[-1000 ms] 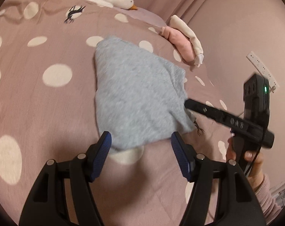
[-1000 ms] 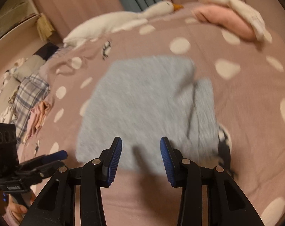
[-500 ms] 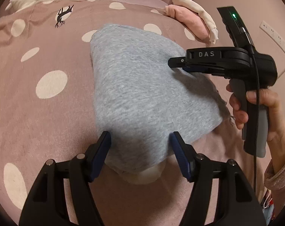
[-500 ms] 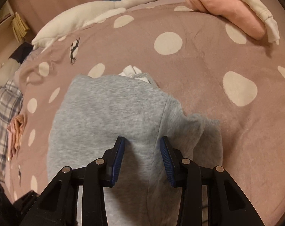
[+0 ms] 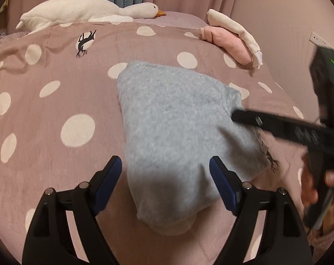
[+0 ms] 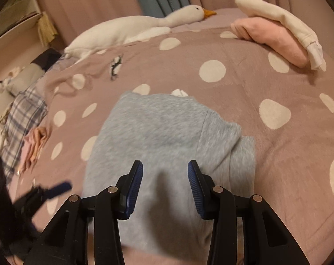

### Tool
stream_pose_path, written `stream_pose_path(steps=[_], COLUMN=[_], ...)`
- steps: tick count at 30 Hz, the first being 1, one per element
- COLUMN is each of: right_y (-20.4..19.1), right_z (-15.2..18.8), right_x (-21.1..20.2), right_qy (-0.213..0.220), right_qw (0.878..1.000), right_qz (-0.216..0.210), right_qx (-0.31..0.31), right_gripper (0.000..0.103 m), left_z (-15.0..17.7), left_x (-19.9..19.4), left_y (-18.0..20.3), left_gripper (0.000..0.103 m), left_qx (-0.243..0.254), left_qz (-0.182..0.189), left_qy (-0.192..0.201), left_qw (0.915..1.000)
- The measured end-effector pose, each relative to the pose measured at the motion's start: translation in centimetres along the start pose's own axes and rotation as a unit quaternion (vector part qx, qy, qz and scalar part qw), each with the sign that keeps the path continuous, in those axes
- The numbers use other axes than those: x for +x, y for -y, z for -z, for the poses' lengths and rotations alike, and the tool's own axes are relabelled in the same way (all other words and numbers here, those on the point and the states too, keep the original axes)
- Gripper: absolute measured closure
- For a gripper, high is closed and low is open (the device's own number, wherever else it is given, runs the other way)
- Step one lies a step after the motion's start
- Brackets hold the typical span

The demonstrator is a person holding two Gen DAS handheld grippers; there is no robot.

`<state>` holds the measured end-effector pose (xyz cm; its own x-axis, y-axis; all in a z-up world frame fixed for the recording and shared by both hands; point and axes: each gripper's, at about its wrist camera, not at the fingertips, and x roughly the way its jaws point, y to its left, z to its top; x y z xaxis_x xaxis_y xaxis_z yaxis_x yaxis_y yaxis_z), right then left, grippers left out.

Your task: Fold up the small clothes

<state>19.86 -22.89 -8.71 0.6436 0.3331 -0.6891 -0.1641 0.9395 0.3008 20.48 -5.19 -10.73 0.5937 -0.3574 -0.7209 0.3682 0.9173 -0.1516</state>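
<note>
A folded grey garment point(image 5: 175, 119) lies flat on the pink polka-dot bedspread point(image 5: 56, 101). My left gripper point(image 5: 165, 172) is open and empty, its fingers either side of the garment's near edge, just above it. My right gripper point(image 6: 165, 176) is open and empty over the garment point(image 6: 158, 132) near its right side; a folded flap point(image 6: 228, 145) lies to the right of it. The right gripper also shows in the left wrist view point(image 5: 277, 125), its tip over the garment's right edge. A bit of white cloth point(image 6: 179, 92) peeks from under the far edge.
A stack of folded pink and cream clothes point(image 5: 231, 39) sits at the far right of the bed. A white goose plush point(image 5: 85, 11) lies along the far edge. A plaid cloth and a pink item point(image 6: 27, 119) lie at the left. A wall socket strip point(image 5: 319, 40) is on the right.
The right gripper has pulled back and down toward the garment's right edge. The left gripper has drawn back slightly. Both stay open; the garment lies still.
</note>
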Motion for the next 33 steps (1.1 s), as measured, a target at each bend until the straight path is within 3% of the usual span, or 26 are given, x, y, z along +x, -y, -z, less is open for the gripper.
stream_pose_path(steps=[5,8,11,15,25,33], right_y=[-0.1,0.5,1.5,1.4,0.9,2.2], right_z=[0.9,1.3,1.8,2.0,2.2,2.9], right_x=[0.3,1.4,2.1,2.1,-0.3,0.6], right_qy=[-0.012,-0.038,-0.051,-0.052,-0.020,-0.046], right_qw=[1.000,0.999,0.999,0.999,1.000,0.999], right_qz=[-0.002,0.021,0.011,0.009,-0.001,0.014], right_qx=[-0.019,-0.021,-0.002,-0.003,-0.008,0.010], right_gripper=[0.060,0.060,0.061,0.061,0.060,0.060], left_z=[-1.3,-1.8,-1.8,-1.7,-2.2,-1.8], left_x=[1.7,4.0,5.7,6.9,3.6,2.7], left_y=[-0.2,-0.2,-0.3,-1.5,-0.6,0.4], left_gripper=[0.022,0.022,0.018,0.014,0.015,0.015], left_qx=[-0.009,-0.008,0.005,-0.022,-0.005,0.019], left_qz=[0.009,0.000,-0.020,0.002,-0.011,-0.018], left_qy=[-0.001,-0.029,-0.049,-0.072,-0.020,-0.017], left_qw=[0.9999,0.9996,0.9986,0.9972,0.9997,0.9995])
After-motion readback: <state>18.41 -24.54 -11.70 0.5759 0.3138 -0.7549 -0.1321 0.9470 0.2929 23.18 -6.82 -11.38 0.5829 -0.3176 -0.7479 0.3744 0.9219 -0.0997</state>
